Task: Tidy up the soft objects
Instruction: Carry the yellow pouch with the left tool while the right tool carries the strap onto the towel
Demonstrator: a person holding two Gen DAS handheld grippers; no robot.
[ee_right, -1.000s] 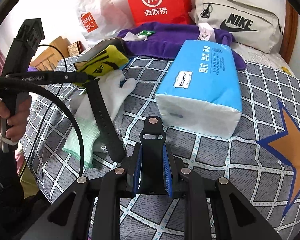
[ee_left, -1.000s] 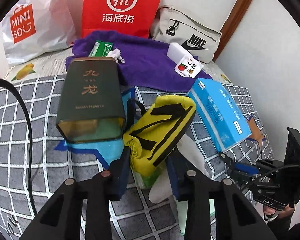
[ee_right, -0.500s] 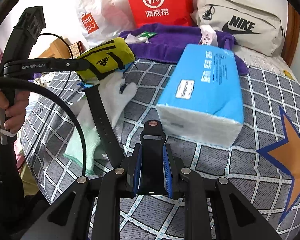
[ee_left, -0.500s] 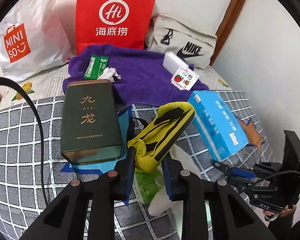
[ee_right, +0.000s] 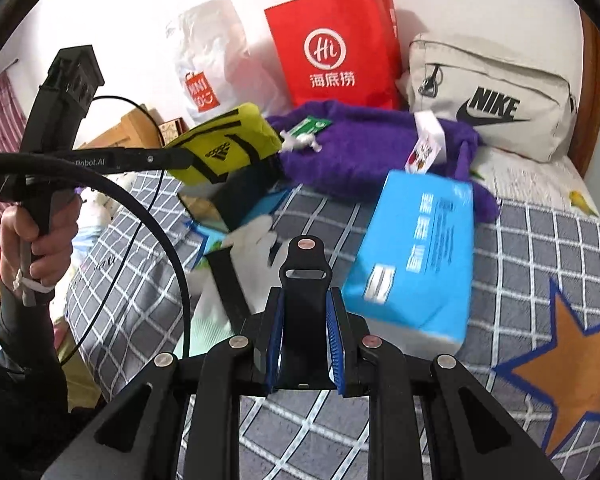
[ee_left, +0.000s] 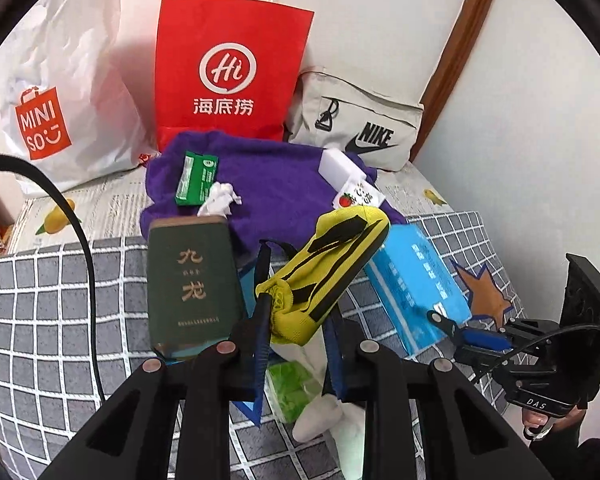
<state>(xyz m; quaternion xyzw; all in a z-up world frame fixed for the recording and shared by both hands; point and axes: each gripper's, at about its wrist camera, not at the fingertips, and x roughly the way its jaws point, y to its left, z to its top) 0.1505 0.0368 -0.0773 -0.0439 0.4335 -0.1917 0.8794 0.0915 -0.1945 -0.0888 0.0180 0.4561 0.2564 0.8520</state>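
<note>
Left tool (ee_left: 298, 344): clamps yellow pouch (ee_left: 324, 276) by one end, clear of bed (ee_left: 36, 300), likely for carrying. Right tool (ee_right: 304, 344): pinches black strap (ee_right: 302, 300).

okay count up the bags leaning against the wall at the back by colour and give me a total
Red paper bag: 1
White plastic bag: 1
Beige Nike bag: 1
Total: 3
</note>
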